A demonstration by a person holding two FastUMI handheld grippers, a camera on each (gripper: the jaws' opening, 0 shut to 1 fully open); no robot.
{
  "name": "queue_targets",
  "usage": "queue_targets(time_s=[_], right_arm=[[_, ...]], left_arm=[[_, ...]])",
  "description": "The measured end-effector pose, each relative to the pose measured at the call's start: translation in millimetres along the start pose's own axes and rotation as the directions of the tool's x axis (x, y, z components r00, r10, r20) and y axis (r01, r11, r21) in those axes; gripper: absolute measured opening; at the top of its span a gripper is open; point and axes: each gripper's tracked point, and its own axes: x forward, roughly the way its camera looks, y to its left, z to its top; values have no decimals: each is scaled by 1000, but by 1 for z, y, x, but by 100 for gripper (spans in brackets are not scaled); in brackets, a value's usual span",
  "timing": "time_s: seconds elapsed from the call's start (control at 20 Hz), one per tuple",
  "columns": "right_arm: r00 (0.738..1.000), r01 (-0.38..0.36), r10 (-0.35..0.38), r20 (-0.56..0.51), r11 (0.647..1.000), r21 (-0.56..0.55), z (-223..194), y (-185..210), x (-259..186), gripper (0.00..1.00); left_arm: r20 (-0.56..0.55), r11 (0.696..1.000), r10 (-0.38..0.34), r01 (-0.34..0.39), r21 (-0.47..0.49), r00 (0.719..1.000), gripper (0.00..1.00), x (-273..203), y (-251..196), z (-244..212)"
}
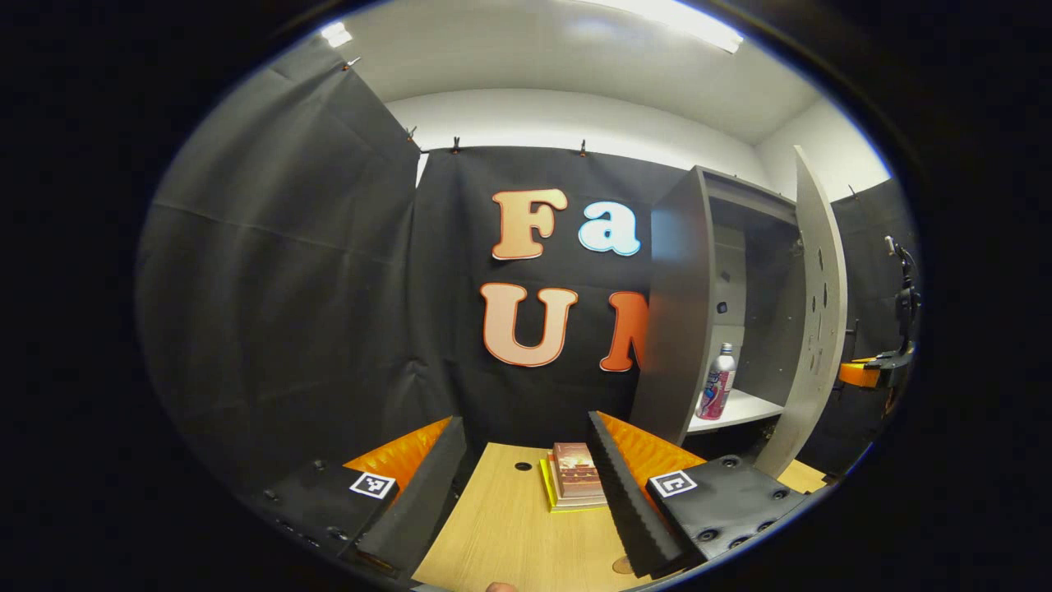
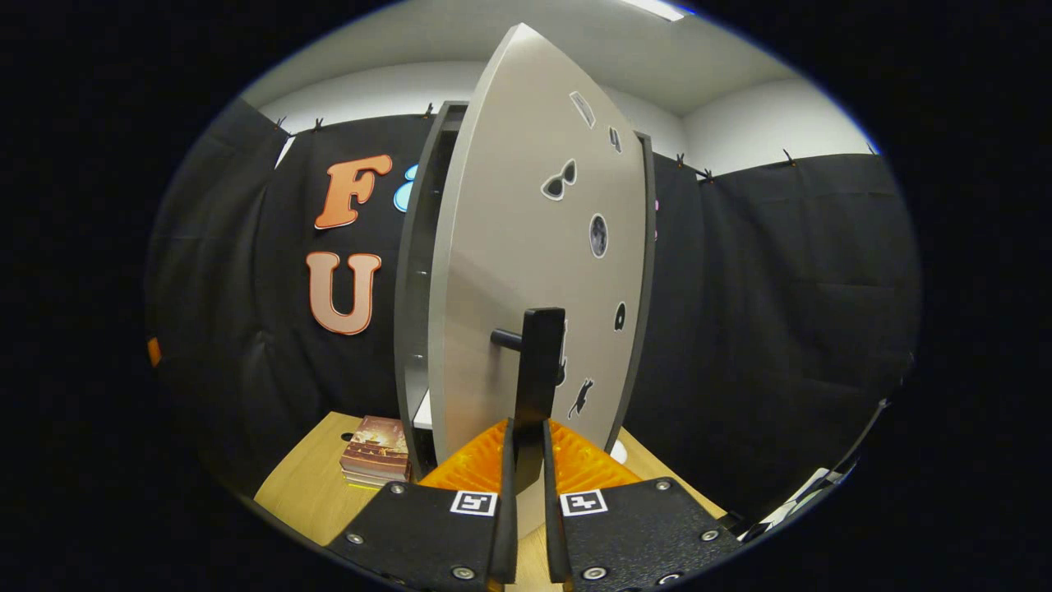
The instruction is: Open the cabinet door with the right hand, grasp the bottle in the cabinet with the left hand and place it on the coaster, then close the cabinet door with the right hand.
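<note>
In the left gripper view we see our left gripper (image 1: 526, 485) with jaws spread wide, holding nothing, above the wooden worktop (image 1: 501, 534). A stack of books (image 1: 575, 477) lies between the fingers, farther off. On the far right stands the grey cabinet (image 1: 678, 312), its door (image 1: 818, 321) swung open. The bottle (image 1: 717, 382) stands upright on the white shelf (image 1: 744, 409) inside, cap up; its label writing is too small to read.

In the right gripper view our right gripper (image 2: 527, 448) has its jaws closed on the door's dark handle (image 2: 538, 370). The door face carries small stickers (image 2: 560, 179). The books lie on the left.
</note>
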Motion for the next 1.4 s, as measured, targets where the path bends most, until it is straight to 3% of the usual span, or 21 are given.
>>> queue_targets(time_s=[0.4, 0.6, 0.65, 0.75, 0.8, 0.85, 0.9, 1.2, 1.25, 1.3, 1.35, 1.4], right_arm=[[999, 50, -50, 1, 999, 16, -11, -75, -26, 9], [997, 80, -80, 5, 996, 27, -16, -120, -38, 8], [997, 79, -79, 7, 996, 35, -16, -132, -34, 4], [998, 54, -55, 12, 996, 74, -19, -156, -37, 3], [999, 35, -36, 18, 995, 90, -21, -168, -37, 3], [1000, 16, -19, 24, 995, 95, -22, -180, -37, 2], [1000, 2, -5, 31, 996, 94, -23, -189, -35, 2], [998, -7, -1, 58, 990, 138, -28, -252, -21, 2], [998, -25, 16, 61, 987, 158, -29, -258, -22, 2], [998, -40, 29, 64, 985, 168, -30, -262, -21, 2], [997, -57, 46, 69, 984, 170, -31, -266, -20, 2], [995, -76, 64, 72, 982, 175, -31, -268, -20, 2]], left_arm=[[-26, 994, -104, 104, -21, 994, 97, 17, -73, -9], [-32, 993, -118, 118, -9, 992, 96, 21, -102, -13], [-33, 992, -124, 124, -14, 992, 93, 22, -110, -14], [-40, 990, -137, 136, -26, 990, 100, 24, -128, -17], [-43, 989, -144, 143, -30, 989, 97, 27, -138, -17], [-45, 988, -150, 149, -33, 988, 100, 30, -147, -17], [-47, 987, -158, 157, -35, 986, 94, 31, -158, -18], [-60, 980, -197, 195, -32, 979, 94, 41, -222, -30], [-65, 979, -204, 202, -32, 977, 94, 42, -232, -33], [-70, 977, -210, 208, -34, 975, 100, 44, -243, -38], [-77, 976, -216, 214, -38, 973, 94, 47, -253, -42], [-82, 975, -223, 220, -44, 971, 97, 50, -262, -46]])
